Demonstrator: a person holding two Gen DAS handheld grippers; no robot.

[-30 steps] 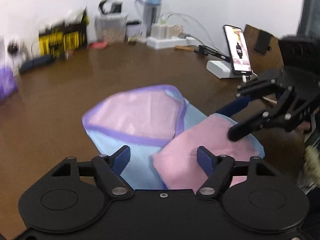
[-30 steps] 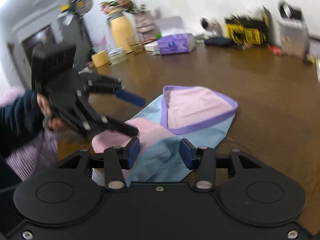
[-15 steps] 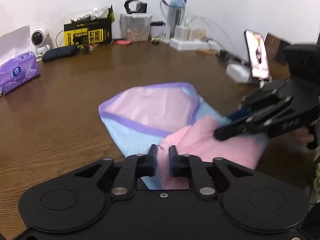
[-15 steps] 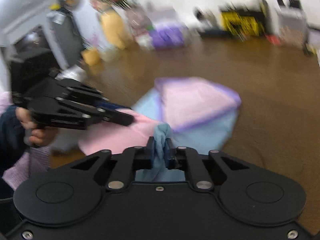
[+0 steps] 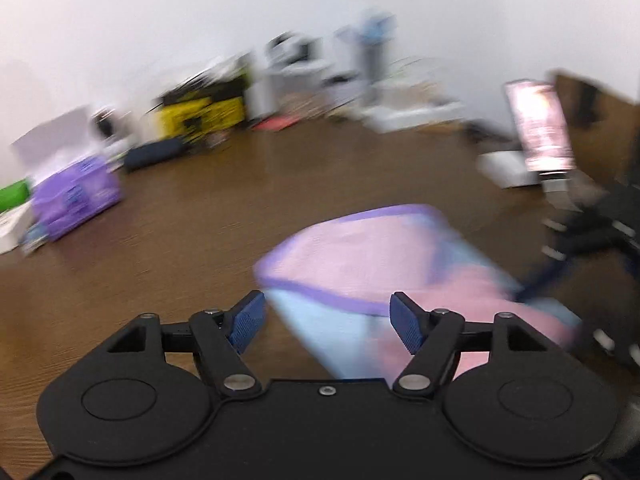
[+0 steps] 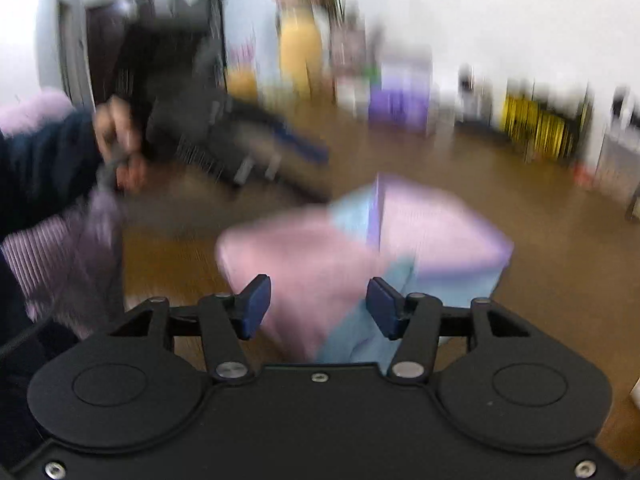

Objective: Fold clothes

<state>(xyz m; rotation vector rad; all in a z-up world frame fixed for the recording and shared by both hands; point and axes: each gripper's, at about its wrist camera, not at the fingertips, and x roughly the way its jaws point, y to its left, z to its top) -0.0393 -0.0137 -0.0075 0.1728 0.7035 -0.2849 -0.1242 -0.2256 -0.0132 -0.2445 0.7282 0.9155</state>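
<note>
Left claw (image 5: pixel 327 318): jaws have just been opening and now stand apart, the pads pressing on nothing; half a second ago they pinched the pink fold, which has been let go.
Right claw (image 6: pixel 318 306): likewise just opened, jaws wide and holding nothing; the blue bunch it was pinching is released.
Meaning for the task: judged from this, one fold has been laid down and both claws are free for the next one.
Garment (image 5: pixel 384 264): a pink and light-blue piece with purple trim, lying folded on the counter (image 5: pixel 200 232), just beyond and partly between both pairs of pads, not clamped by either.
Further back: a blurred phone (image 5: pixel 538 126) stands upright, well apart.
</note>
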